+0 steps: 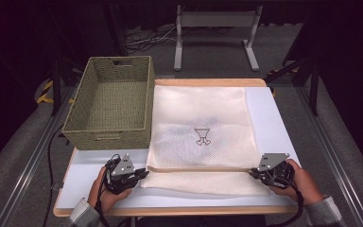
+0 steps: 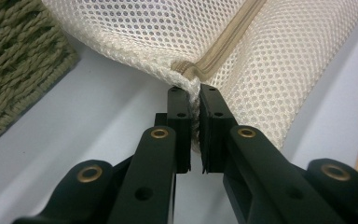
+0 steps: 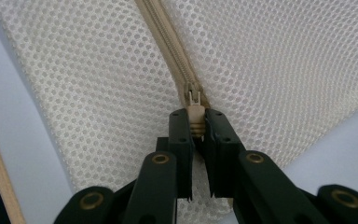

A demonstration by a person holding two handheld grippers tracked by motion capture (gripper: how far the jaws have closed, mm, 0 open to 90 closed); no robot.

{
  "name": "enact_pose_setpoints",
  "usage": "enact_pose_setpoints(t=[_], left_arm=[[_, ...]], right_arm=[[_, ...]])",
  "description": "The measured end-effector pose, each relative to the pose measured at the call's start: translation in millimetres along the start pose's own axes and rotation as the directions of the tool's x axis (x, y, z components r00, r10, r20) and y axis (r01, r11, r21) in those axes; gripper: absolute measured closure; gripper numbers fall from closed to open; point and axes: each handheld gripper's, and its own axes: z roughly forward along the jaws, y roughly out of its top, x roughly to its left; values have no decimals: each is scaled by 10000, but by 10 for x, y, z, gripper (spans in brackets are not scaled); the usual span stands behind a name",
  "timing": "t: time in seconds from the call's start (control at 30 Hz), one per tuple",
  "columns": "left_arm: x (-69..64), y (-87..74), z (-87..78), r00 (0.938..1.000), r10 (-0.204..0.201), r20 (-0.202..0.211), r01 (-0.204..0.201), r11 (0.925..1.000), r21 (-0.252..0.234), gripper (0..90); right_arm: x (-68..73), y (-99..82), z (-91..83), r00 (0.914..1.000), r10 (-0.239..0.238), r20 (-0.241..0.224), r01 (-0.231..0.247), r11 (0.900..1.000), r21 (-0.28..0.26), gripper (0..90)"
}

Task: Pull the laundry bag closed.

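Observation:
A cream mesh laundry bag (image 1: 198, 127) lies flat on the white table, its zipper (image 1: 198, 169) running across near the front. My left gripper (image 1: 144, 174) is shut on the bag's left edge at the zipper's end; in the left gripper view the mesh bag (image 2: 242, 60) is pinched between the jaws of that gripper (image 2: 194, 95), right where the zipper tape (image 2: 214, 58) stops. My right gripper (image 1: 253, 173) is at the zipper's right end. In the right gripper view, the right gripper (image 3: 196, 122) is shut on the beige zipper pull (image 3: 195, 116), with the mesh (image 3: 98, 84) spread behind it.
A green woven basket (image 1: 108, 101) stands at the table's left rear, touching the bag's left side; its weave (image 2: 14, 56) shows beside the left gripper. The table's wooden front edge (image 1: 179, 210) lies just behind both hands. A white frame leg (image 1: 215, 33) stands on the floor beyond.

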Motion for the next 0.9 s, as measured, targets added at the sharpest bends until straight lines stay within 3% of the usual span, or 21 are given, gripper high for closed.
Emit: enact_pose_setpoints(t=[0.33,0.37,0.4,0.47,0.6,0.9], left_arm=[[2,5,-2,9999,-81,-75,82,9999,102,857],[14,-3,-6,9997,-111,-230,115,9998,161,857],[38,-12,-16,9994,-293,-171,295,9995,82,857],[50,-19,-30,9988,-484,16,484,9988,-39,857],[16,-22,-9,9997,-240,51,240,9997,111,856],[12,-29,-16,9998,-180,117,179,9998,23,854]], right_arm=[[-3,7,-34,9999,-106,-35,106,9999,11,822],[-3,7,-32,9995,-213,217,209,9996,196,822],[-15,-12,-25,9974,-391,608,347,9968,718,822],[-56,-81,-55,9993,70,360,-80,9996,285,822],[-82,-181,-97,9992,279,295,-284,9994,188,822],[-86,-189,-97,9986,313,420,-322,9992,218,821]])
